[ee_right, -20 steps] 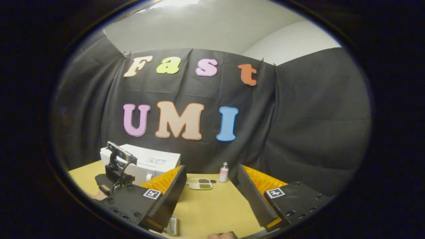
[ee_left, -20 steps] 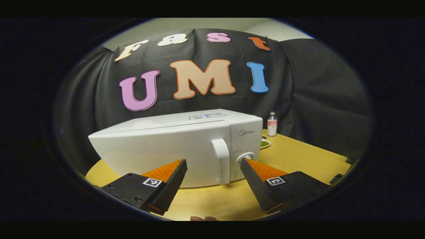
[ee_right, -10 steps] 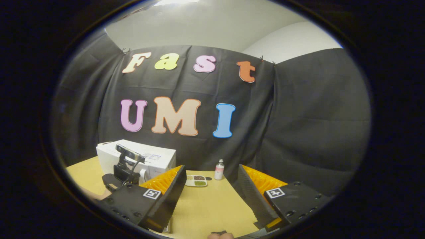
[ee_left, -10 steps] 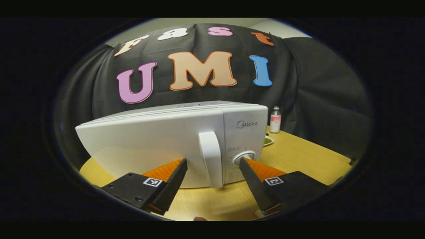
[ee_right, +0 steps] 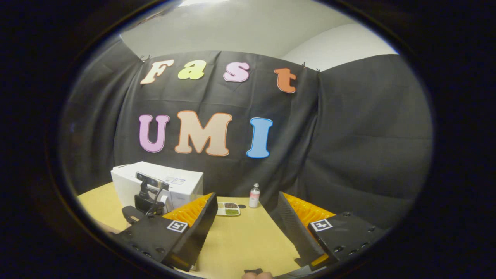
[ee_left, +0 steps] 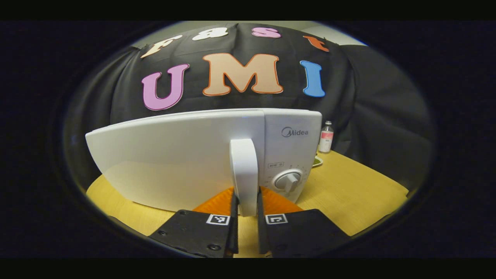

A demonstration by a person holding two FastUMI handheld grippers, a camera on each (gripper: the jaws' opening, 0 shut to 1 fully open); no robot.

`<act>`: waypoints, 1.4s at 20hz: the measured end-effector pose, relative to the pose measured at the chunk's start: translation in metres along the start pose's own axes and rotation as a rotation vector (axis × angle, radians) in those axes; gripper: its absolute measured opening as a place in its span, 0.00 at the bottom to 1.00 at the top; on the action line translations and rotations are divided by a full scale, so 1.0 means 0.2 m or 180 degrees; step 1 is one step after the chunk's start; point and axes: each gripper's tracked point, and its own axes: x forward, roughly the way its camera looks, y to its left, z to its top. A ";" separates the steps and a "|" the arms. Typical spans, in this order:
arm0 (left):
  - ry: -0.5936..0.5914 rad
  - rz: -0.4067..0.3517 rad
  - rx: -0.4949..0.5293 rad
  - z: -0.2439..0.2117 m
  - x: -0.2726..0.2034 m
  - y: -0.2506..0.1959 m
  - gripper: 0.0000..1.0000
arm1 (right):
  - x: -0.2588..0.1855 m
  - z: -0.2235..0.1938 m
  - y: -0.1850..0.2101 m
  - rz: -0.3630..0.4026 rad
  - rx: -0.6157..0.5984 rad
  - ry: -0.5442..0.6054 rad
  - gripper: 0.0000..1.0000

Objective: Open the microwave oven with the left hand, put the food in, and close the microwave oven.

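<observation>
A white microwave oven (ee_left: 186,155) stands close ahead on the yellow table (ee_left: 348,186) in the left gripper view, door closed. My left gripper (ee_left: 245,207) is shut on the lower end of its upright white door handle (ee_left: 243,166), a finger pressing on each side. In the right gripper view the microwave oven (ee_right: 182,185) stands at the far left, with the left gripper's camera (ee_right: 146,193) in front of it. A small white food tray (ee_right: 228,209) with dark and green portions lies beyond my right gripper (ee_right: 246,209), which hangs open and empty above the table (ee_right: 240,240).
A small bottle (ee_left: 326,136) with a pink label stands at the back of the table by the black cloth, to the right of the microwave; the bottle (ee_right: 254,195) stands just past the food tray. A round dial (ee_left: 288,180) sits right of the handle.
My left gripper moved in on the microwave and closed from open onto the door handle. The right gripper stayed open and barely shifted.
</observation>
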 end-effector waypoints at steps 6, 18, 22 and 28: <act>-0.0002 -0.0164 -0.0026 0.00 0.01 -0.01 0.00 | -0.01 -0.01 0.02 0.0042 0.0020 0.0015 0.96; 0.0073 -0.0506 0.0081 -0.07 -0.28 -0.01 0.02 | -0.09 0.06 0.09 0.0054 -0.0013 -0.0090 0.97; 0.0213 -0.0658 0.0054 -0.18 -0.58 0.06 0.01 | -0.11 -0.02 0.20 0.0141 0.0081 0.0005 0.97; 0.0280 -0.0576 0.0038 -0.28 -0.92 0.25 0.01 | -0.17 -0.05 0.53 0.0525 0.0053 0.0032 0.99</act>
